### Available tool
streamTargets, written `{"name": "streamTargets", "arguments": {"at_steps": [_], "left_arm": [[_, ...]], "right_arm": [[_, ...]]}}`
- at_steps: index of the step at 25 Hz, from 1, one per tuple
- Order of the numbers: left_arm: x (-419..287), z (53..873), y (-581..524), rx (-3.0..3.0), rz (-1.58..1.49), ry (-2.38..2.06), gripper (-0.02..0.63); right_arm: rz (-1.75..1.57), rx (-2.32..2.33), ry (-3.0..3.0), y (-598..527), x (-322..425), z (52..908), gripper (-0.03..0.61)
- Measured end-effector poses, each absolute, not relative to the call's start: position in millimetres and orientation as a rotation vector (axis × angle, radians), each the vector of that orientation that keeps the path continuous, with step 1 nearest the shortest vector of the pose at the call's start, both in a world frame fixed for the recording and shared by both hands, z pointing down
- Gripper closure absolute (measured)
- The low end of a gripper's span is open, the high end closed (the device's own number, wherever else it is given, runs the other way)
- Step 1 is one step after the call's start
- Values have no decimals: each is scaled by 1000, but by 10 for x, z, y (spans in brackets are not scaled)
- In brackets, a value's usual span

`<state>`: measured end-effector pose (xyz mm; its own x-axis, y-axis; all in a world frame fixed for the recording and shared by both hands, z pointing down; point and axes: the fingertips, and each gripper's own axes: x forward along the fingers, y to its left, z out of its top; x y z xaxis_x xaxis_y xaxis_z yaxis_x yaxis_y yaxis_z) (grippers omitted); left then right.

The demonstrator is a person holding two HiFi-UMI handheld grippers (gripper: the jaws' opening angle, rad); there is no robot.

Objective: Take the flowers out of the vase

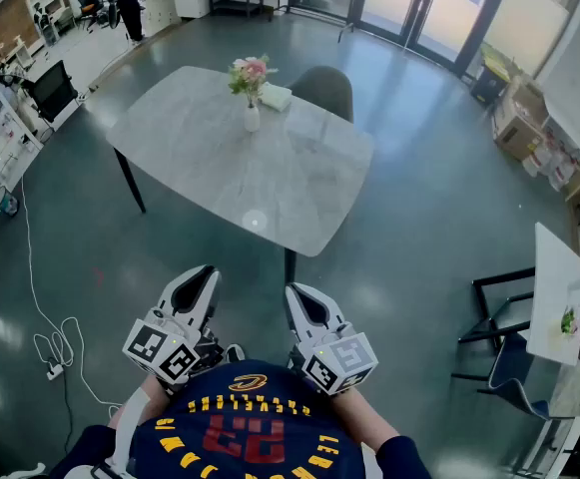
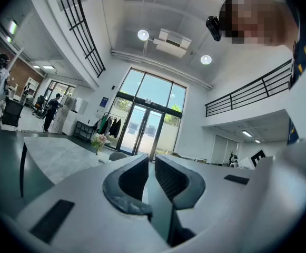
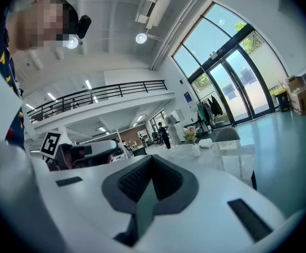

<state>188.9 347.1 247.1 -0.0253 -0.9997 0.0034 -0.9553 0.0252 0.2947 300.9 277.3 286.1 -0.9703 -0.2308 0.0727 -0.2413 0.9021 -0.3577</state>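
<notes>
Closed, empty left gripper [image 1: 205, 273] and right gripper [image 1: 297, 293] face a marbled grey table [image 1: 210, 158] bearing pink flowers [image 1: 250, 73] in white vase [image 1: 252, 119].

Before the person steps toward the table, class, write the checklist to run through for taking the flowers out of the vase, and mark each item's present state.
1. Flowers standing in the vase: ok.
2. Vase upright on the table: ok.
3. Left tongs open for a grasp: not ok, shut and empty.
4. Right tongs open for a grasp: not ok, shut and empty.
5. Tongs near the vase: not ok, both close to the body, short of the table.
6. Vase heavy enough to stay put: cannot tell.
</notes>
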Motion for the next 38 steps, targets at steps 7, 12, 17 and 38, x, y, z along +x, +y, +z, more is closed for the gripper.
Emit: {"name": "streamTargets", "arguments": {"at_steps": [7, 12, 17, 38], "left_arm": [[1895, 2481, 3481, 2028, -315, -2080, 572], [1876, 2566, 3471, 2027, -315, -2072, 572], [1854, 2565, 3530, 2025, -310, -2069, 572], [1034, 2693, 4106, 2041, -388, -1977, 572]], "right_arm": [[578, 381, -3028, 2790, 3020, 2867, 575], [580, 393, -3006, 2784, 3011, 2949, 575], [593, 408, -3012, 2824, 2989, 2927, 575], [607, 472, -2953, 3426, 2201, 3004, 575]]}}
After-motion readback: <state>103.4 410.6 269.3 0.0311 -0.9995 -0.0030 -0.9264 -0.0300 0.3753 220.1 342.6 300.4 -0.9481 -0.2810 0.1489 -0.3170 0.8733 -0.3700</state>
